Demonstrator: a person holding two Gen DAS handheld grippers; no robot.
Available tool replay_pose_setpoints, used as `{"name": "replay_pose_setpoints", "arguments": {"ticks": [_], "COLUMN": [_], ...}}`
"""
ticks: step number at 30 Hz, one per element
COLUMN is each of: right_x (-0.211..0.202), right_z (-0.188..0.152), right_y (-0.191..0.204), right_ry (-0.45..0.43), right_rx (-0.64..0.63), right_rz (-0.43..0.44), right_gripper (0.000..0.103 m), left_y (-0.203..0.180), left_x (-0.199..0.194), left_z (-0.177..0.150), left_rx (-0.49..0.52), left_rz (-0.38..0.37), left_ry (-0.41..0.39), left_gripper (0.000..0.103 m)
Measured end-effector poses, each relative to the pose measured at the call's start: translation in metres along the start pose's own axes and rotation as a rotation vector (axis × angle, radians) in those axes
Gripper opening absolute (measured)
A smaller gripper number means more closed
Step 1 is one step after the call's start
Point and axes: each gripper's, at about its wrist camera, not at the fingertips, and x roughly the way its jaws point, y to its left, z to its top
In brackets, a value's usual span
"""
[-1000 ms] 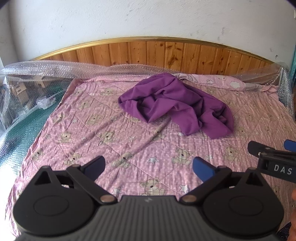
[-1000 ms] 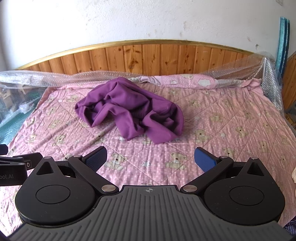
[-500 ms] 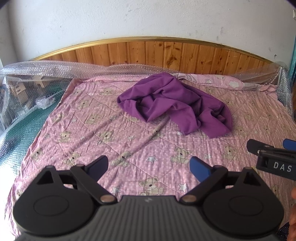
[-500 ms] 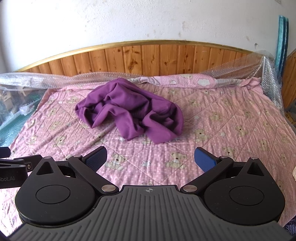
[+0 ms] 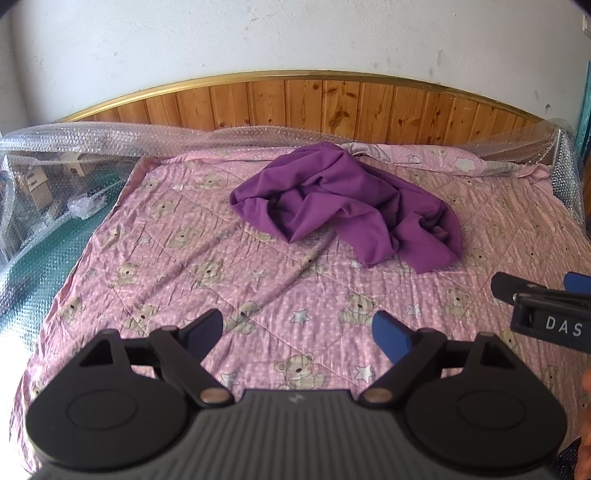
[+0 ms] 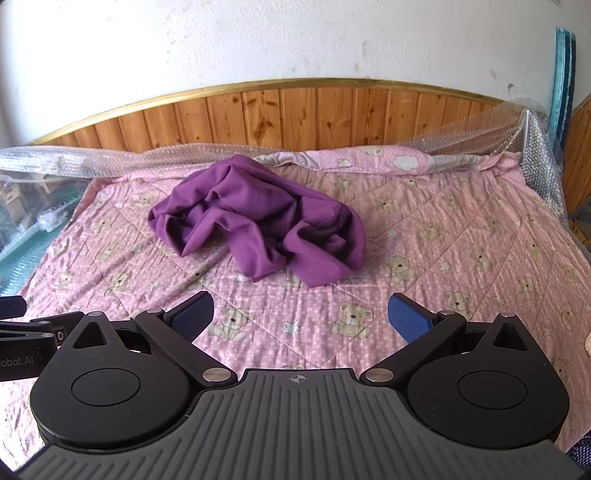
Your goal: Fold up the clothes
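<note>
The crumpled purple soft-fabric garment (image 5: 347,206) lies toward the far middle of the pink bear-print quilt (image 5: 177,280). My left gripper (image 5: 297,332) has just been closing a little, still wide and empty; my right gripper (image 6: 301,314) is wide and empty too. I judge the cloth light and limp, best pinched at its near hem.

Crumpled garment lying on the bedspread ahead of both grippers

The garment (image 5: 347,206) is lying on the bedspread (image 5: 192,266), well ahead of the left gripper (image 5: 297,330) and slightly to its right; from the right gripper (image 6: 301,314) it is sitting ahead and to the left. Behind the garment the headboard (image 5: 332,107) is standing against the wall (image 5: 295,33), with bubble wrap (image 5: 92,140) running along the bed's far edge and down its sides. The right gripper is hovering just to the right of the left one, both over the near bedspread.
</note>
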Motion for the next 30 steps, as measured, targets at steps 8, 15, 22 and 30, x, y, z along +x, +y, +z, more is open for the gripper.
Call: {"name": "replay_pose_setpoints", "arguments": {"ticks": [8, 15, 22, 30], "right_x": [0.011, 0.042, 0.126, 0.293], "right_z": [-0.001, 0.000, 0.030, 0.062], "right_y": [-0.004, -0.011, -0.030, -0.037], "right_ry": [0.011, 0.025, 0.043, 0.170], "right_rx": [0.022, 0.009, 0.025, -0.053], "right_rz": [0.121, 0.149, 0.130, 0.066], "right_gripper": [0.000, 0.001, 0.100, 0.087], "left_y": [0.001, -0.006, 0.021, 0.025], "left_x": [0.018, 0.047, 0.095, 0.175], "left_z": [-0.002, 0.015, 0.050, 0.081], "left_rx": [0.001, 0.014, -0.180, -0.278], "left_rz": [-0.004, 0.034, 0.065, 0.040], "left_ry": [0.046, 0.044, 0.043, 0.158], "left_gripper": [0.000, 0.001, 0.103, 0.103]}}
